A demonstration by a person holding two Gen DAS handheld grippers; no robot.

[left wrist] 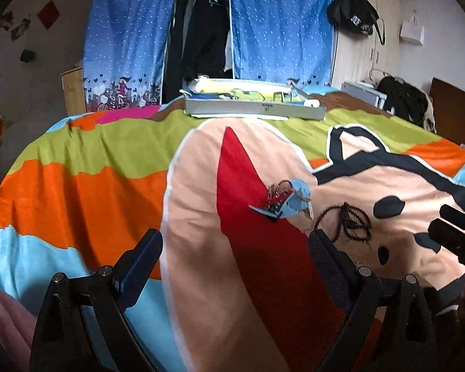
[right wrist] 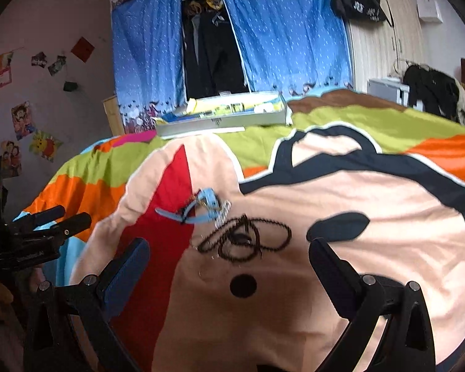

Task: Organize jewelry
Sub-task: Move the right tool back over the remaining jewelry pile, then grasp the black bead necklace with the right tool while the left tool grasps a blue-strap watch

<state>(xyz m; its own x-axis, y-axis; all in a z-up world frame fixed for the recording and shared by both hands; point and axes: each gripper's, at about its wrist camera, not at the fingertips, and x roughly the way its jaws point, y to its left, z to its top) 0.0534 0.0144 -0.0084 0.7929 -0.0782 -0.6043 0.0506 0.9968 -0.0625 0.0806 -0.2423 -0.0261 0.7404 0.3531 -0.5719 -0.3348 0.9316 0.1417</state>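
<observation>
A light blue watch (left wrist: 294,200) (right wrist: 206,206) lies on the colourful bedspread, tangled with a thin silver chain (right wrist: 222,214). Beside it lies a dark beaded necklace (left wrist: 350,221) (right wrist: 248,241) in loose loops. A grey open jewelry box (left wrist: 254,107) (right wrist: 223,117) sits at the far side of the bed. My left gripper (left wrist: 235,248) is open, short of the watch, nothing between its fingers. My right gripper (right wrist: 229,254) is open too, hovering just short of the necklace. Each gripper shows at the edge of the other's view.
The bedspread (left wrist: 93,183) covers the whole bed. Behind it hangs a blue curtained wardrobe (left wrist: 263,24) with dark clothes. A black bag (left wrist: 353,12) hangs on a pale cupboard at right. Dark clothing (left wrist: 403,99) is piled by a brown headboard.
</observation>
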